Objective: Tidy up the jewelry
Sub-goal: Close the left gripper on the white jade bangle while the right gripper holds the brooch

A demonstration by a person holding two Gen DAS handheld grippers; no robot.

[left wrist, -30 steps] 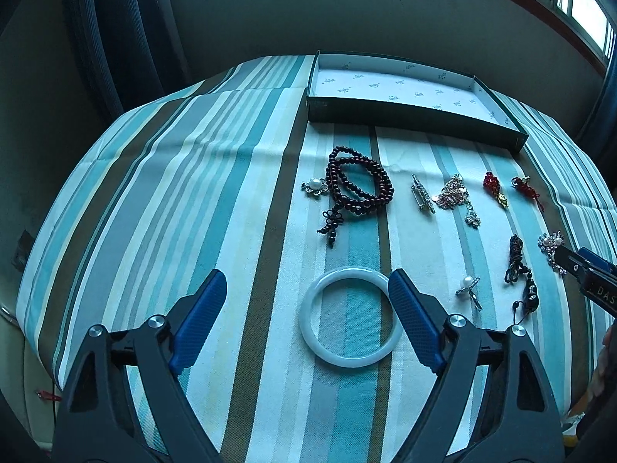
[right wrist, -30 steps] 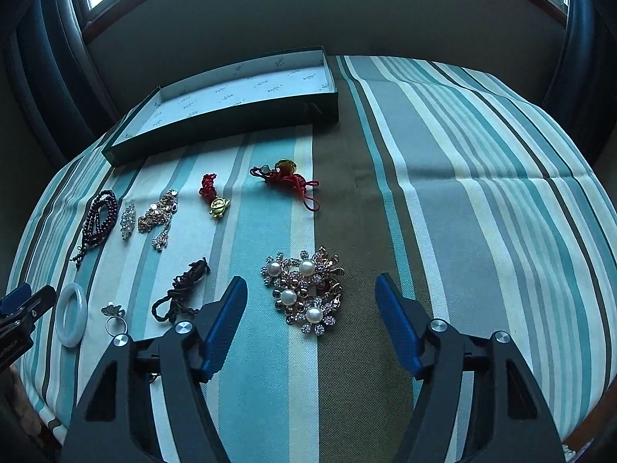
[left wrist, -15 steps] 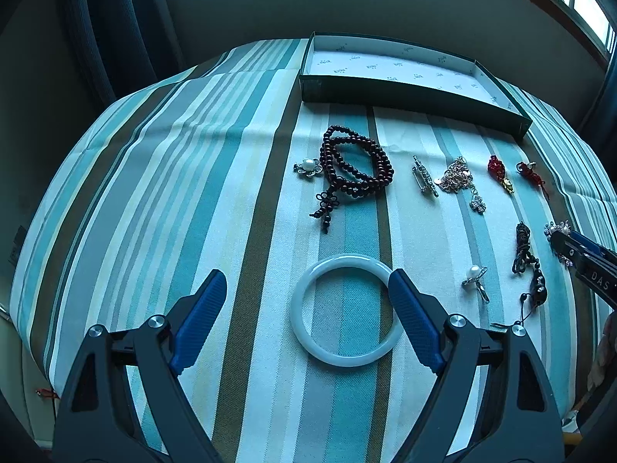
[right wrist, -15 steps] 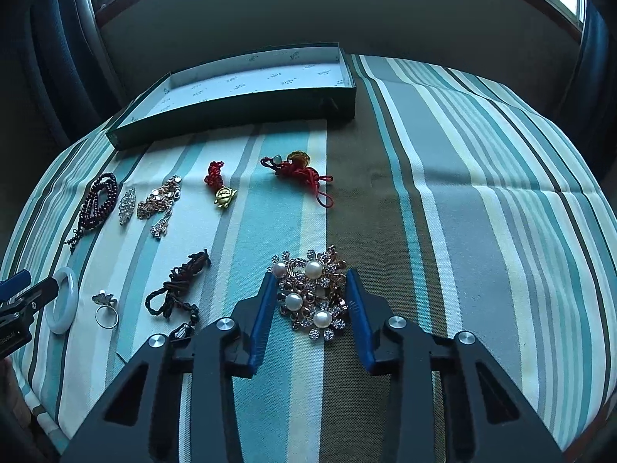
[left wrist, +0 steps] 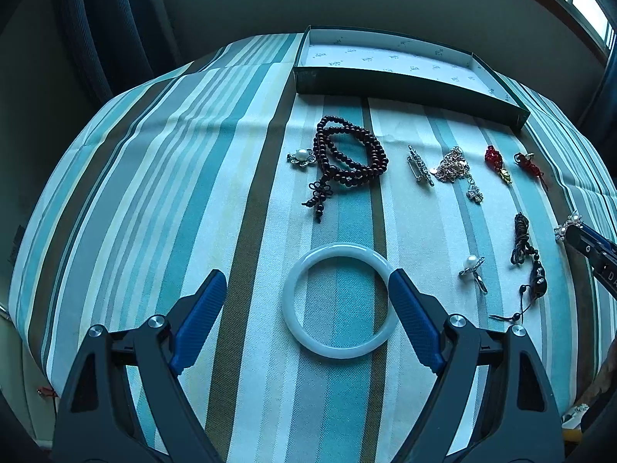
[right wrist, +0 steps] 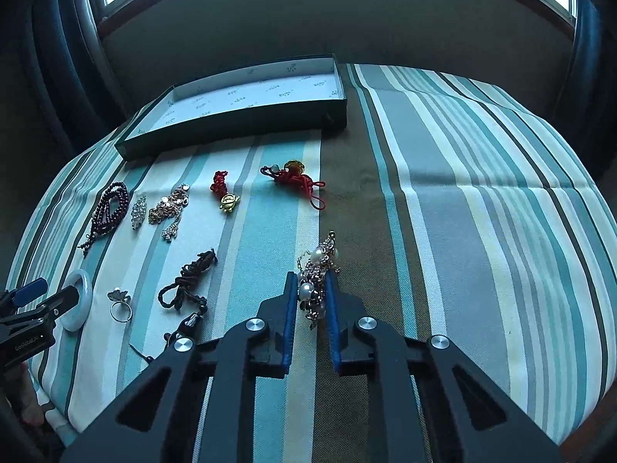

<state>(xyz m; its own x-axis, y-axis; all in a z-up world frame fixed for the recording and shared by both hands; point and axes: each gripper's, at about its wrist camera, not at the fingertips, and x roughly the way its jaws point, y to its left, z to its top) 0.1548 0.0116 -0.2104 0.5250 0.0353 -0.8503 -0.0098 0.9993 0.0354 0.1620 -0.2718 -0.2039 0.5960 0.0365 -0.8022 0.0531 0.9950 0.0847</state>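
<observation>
My right gripper (right wrist: 311, 281) is shut on the pearl flower brooch (right wrist: 318, 266) and holds it on edge, just above the striped cloth. My left gripper (left wrist: 308, 289) is open, with the white jade bangle (left wrist: 339, 301) lying on the cloth between its fingers. The right gripper's tip with the brooch shows at the right edge of the left wrist view (left wrist: 570, 227). The open green box (right wrist: 246, 96) with a white patterned lining stands at the back of the table; it also shows in the left wrist view (left wrist: 393, 61).
On the cloth lie dark red prayer beads (left wrist: 347, 158), a small pearl brooch (left wrist: 301, 157), a silver pin (left wrist: 420, 164), a gold chain piece (left wrist: 453, 166), two red knotted charms (right wrist: 297, 177), a dark cord bracelet (right wrist: 189, 281) and a pearl ring (right wrist: 120, 303).
My right gripper has closed on the pearl flower brooch and lifted it on edge off the cloth. My left gripper has moved slightly closer over the bangle and stays open.
</observation>
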